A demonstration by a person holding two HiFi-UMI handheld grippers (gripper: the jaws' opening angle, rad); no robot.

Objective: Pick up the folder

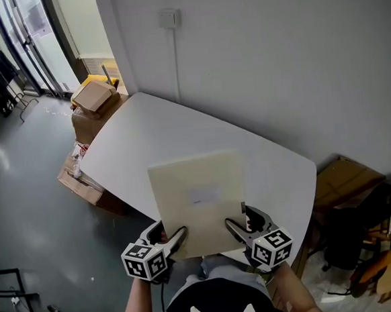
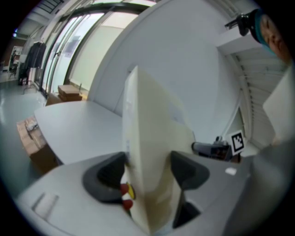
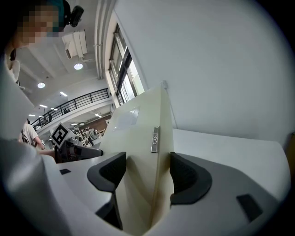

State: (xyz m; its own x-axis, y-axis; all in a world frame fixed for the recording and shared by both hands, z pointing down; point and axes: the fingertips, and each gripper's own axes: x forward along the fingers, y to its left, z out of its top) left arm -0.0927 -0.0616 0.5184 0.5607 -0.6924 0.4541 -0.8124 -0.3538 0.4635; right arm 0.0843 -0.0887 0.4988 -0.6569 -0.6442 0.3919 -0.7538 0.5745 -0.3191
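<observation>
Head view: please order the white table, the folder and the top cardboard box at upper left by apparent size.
1. The white table, clearly largest.
2. The folder; it is held nearer the camera, which enlarges it.
3. The top cardboard box, smallest, and farthest away.

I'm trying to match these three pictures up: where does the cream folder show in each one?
Head view: the folder is at centre, over the white table, its near edge gripped by the left gripper and the right gripper.
Left gripper view: the folder stands edge-on at centre, clamped between the jaws.
Right gripper view: the folder stands edge-on at centre, clamped between the jaws.
Shared landmark: the white table.
</observation>
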